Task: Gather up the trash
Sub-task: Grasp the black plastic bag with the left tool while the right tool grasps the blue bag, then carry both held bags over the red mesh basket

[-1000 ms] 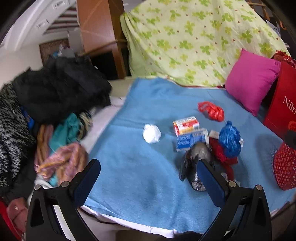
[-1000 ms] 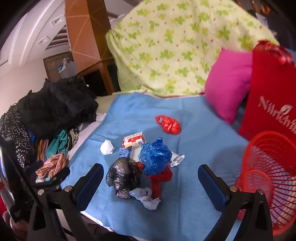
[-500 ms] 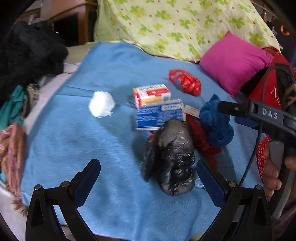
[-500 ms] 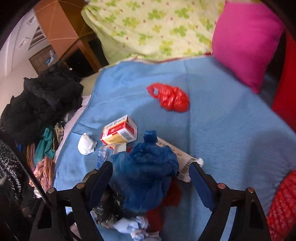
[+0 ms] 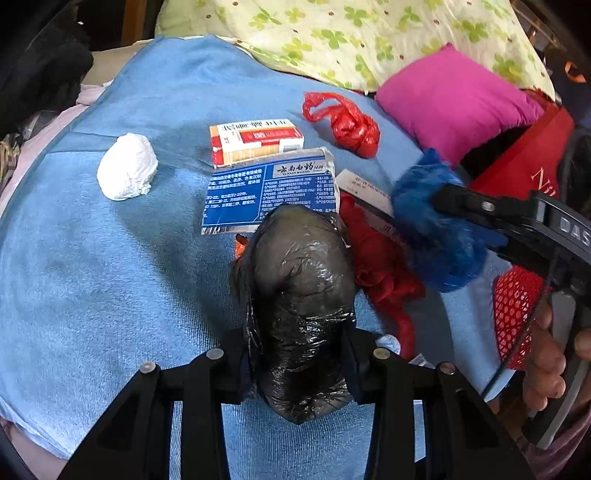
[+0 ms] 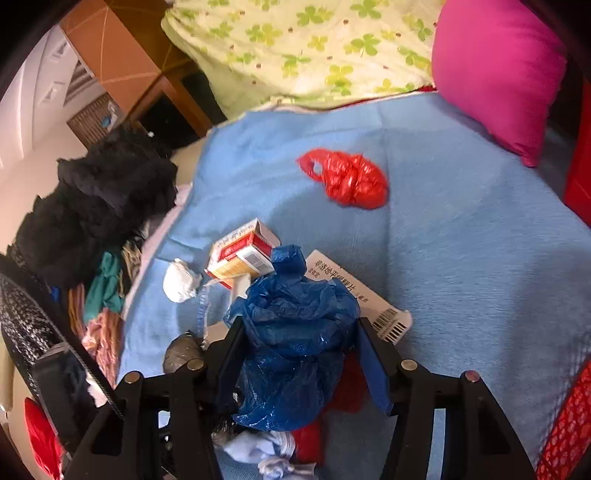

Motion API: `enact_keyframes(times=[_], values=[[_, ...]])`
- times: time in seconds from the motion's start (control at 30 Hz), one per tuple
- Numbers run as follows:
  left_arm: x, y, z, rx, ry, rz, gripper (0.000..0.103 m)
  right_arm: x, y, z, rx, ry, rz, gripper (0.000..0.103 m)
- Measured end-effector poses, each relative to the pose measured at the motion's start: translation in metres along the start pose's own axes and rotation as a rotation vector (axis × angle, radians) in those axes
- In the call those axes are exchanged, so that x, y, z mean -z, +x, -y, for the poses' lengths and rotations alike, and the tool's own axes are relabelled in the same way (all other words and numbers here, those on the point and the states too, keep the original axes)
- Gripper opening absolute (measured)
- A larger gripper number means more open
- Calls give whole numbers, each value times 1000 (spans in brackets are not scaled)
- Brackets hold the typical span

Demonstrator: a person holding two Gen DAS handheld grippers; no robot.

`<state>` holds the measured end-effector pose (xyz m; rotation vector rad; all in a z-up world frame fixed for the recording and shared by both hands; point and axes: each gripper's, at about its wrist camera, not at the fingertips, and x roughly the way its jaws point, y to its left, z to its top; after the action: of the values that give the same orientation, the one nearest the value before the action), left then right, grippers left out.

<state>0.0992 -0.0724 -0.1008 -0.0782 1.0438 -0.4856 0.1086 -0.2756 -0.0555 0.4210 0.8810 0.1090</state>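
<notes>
Left gripper [image 5: 299, 365] closing on a crumpled black plastic bag [image 5: 301, 295], both pads pressed into its sides; bag lying on the blue blanket [image 5: 110, 277], long axis running straight ahead from the jaws, far end resting over a blue-and-silver foil packet [image 5: 269, 188]. Right gripper [image 6: 299, 362] closing likewise on a bunched blue plastic bag [image 6: 295, 332], left pad touching, right pad at the bag's edge (contact there hard to judge); twisted neck of that bag pointing forward and up, away from the jaws.

Seen only from the left wrist: the blue packet's printed face, white Chinese characters too small to read; the right gripper's body off to the right, lettered "DAS"; a person's hand [image 5: 546, 369] on its grip; a red mesh basket [image 5: 513, 317] beyond it; a red paper bag [image 5: 528, 166] with white letters beginning "N".

Seen only from the right wrist: a pile of dark clothes [image 6: 99, 206] far left of the jaws, a wooden cabinet [image 6: 122, 62] behind, a white barcoded label [image 6: 384, 314] just right of the blue bag, pale crumpled tissue [image 6: 266, 454] under the jaws.

Shared by both: a red-and-white carton [image 5: 255, 140] ahead, a white paper wad [image 5: 125, 166] ahead-left, a knotted red plastic bag [image 5: 343, 122] farther ahead, a pink cushion [image 5: 450, 99] ahead-right, clover-print bedding [image 5: 351, 33] beyond.
</notes>
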Motion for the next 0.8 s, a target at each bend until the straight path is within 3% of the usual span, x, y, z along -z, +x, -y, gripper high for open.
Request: enact_keyframes(times=[0.2,0.33,0.57,0.8], values=[[4,-46,14,-35,57,89,40,6,-65,-10,-50,-29,107,61],[4,-89,47,-38,149,163,40,18,-130,-10,-56,-45,224,61],[7,-129,154,84,383,227,40,61,-244,38,28,41,390,61],[11,-109,268,199,546,196,41,105,-307,121,156,217,434,61]])
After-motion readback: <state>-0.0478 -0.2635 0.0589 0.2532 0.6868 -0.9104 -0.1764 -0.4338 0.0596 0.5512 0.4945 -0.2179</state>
